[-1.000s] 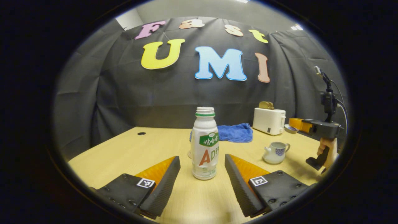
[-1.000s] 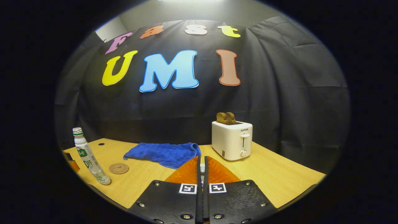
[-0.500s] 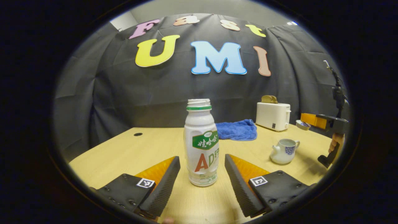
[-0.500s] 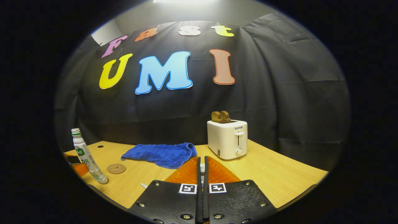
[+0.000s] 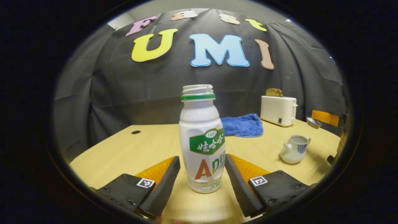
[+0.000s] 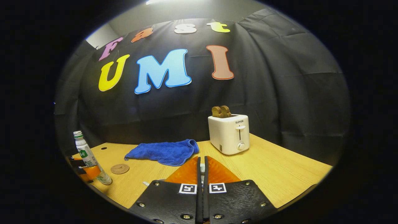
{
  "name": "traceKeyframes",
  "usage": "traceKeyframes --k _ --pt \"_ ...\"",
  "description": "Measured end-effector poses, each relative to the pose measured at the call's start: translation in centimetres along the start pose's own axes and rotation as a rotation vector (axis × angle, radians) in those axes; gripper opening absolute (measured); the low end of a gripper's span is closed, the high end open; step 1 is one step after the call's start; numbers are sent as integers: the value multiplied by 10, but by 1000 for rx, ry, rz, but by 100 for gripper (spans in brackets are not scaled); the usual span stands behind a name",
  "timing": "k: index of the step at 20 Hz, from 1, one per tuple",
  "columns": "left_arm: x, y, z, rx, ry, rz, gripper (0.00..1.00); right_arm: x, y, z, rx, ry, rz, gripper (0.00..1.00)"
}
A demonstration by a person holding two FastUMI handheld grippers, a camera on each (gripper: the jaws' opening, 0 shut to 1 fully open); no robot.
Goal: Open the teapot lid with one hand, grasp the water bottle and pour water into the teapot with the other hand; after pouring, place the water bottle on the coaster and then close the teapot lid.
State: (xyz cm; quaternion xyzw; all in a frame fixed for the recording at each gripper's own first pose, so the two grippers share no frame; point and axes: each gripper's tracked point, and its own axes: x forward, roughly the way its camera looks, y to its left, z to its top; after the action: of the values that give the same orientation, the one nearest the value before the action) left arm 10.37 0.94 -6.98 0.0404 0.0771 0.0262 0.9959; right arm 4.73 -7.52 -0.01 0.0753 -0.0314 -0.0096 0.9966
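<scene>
- Left hand-held gripper [image 5: 202, 174]: its fingers are spread wide, one on each side of the water bottle [image 5: 202, 140]. In the left gripper view the right-hand finger looks to be at or very near the bottle's wall and a clear gap shows at the left-hand finger; I cannot confirm contact on either side.
- Water bottle: stands upright on the bench [image 5: 124, 152], uncapped, white with a green ring at the neck and a printed label. It sits between the left fingers, its base near their tips. In the right gripper view it stands at the far left edge [image 6: 90, 158], with part of the left hand-held gripper beside it.
- Coaster [image 6: 120, 169]: a round brown disc lying flat on the bench, just to the right of the bottle in the right gripper view, with nothing on it.
- Teapot [image 5: 293, 149]: small, white with a blue pattern, on the bench well to the right of the bottle, its top open.
- Right hand-held gripper [image 6: 202, 169]: jaws closed together, with a small white piece seen between them near the tips; it is too small to identify with certainty.
- Lid [image 5: 312, 122]: a small white and blue piece at the tip of the right hand-held gripper, seen at the right edge of the left gripper view, above and behind the teapot.
- Blue cloth [image 6: 164, 152]: crumpled on the bench behind the coaster.
- Toaster [image 6: 229, 133]: white, at the back of the bench, two slices of bread in its slots.
</scene>
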Motion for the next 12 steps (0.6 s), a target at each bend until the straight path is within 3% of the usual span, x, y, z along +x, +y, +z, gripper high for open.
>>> traceKeyframes --k 4,5,6,8,9,12 --pt "5 -3 1 37 9 14 95 0 -1 0 10 1 -1 0" --pt "6 -4 0 38 8 13 82 -1 -2 0 12 1 -1 0" --pt "6 -6 2 35 6 11 94 -1 -2 0 12 1 -1 0" --pt "6 -6 0 33 4 9 86 -1 -5 1 19 -4 -5 0" --pt "7 -9 0 36 5 8 91 -1 -6 2 23 -6 -7 0" --pt "7 -14 2 92 2 11 89 -1 -10 2 34 -9 -16 0"
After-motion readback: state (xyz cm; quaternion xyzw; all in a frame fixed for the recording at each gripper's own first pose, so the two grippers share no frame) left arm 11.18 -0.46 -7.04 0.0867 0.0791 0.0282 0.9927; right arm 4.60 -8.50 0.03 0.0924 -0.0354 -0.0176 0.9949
